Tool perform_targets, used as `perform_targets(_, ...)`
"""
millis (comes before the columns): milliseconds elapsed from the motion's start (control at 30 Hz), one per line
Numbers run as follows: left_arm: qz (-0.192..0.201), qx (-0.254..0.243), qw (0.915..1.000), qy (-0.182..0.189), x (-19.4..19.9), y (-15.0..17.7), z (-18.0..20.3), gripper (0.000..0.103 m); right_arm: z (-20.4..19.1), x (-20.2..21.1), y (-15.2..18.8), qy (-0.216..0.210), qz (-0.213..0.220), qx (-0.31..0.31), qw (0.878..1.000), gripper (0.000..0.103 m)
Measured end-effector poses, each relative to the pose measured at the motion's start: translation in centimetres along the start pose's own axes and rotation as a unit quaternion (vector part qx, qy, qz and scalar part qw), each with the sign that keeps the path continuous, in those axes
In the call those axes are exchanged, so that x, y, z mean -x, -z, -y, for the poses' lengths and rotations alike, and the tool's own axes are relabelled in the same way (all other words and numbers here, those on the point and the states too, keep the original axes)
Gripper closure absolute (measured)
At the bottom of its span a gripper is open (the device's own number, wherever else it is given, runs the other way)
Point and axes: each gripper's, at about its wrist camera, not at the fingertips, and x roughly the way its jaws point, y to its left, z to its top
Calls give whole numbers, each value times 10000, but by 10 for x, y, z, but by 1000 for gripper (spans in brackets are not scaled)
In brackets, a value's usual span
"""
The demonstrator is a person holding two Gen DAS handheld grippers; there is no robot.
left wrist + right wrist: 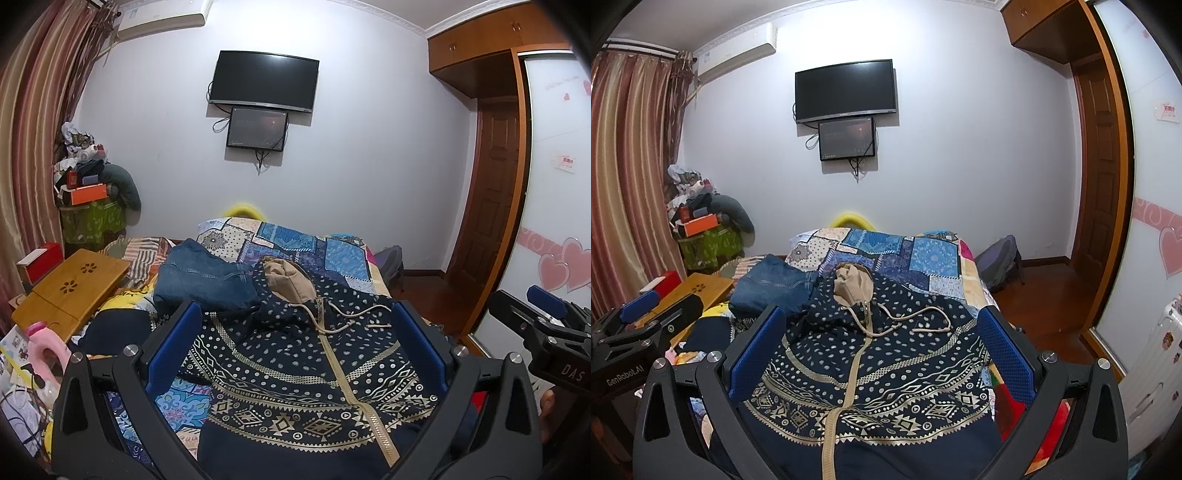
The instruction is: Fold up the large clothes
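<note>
A navy hooded zip jacket (306, 373) with gold and white patterns and a tan hood lining lies face up on the bed, hood toward the far wall. It also shows in the right wrist view (882, 365). My left gripper (295, 332) is open and empty, held above the jacket's chest. My right gripper (882, 332) is open and empty, also above the jacket. The right gripper shows at the right edge of the left wrist view (543, 325). The left gripper shows at the left edge of the right wrist view (646, 317).
Folded blue jeans (203, 277) lie on the patchwork bedspread (303, 243) left of the hood. A wooden lap table (70, 288) and clutter stand to the left. A wardrobe (554, 184) and door are on the right, a backpack (997, 266) on the floor.
</note>
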Motion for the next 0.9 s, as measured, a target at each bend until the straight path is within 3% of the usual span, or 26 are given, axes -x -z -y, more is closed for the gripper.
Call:
perform_targets(300,-130,174,9991,-363,-29,-3,-30,0,-1,-27,1,37,-348,4,9994,0)
perform_targets(533,-339,487,9926,-1057,-70,-3,-90,0,-2,-64,4,91,-779,46,9969,0)
perform_targets(733,-639,1025,9784,-1677,-110,0,-170,0,0,-103,8,175,-1141,104,9933,0)
perform_targets(900,-1159,1841,9547,-2030,-144,20,-247,0,-2,-142,5,193,-1300,343,9907,0)
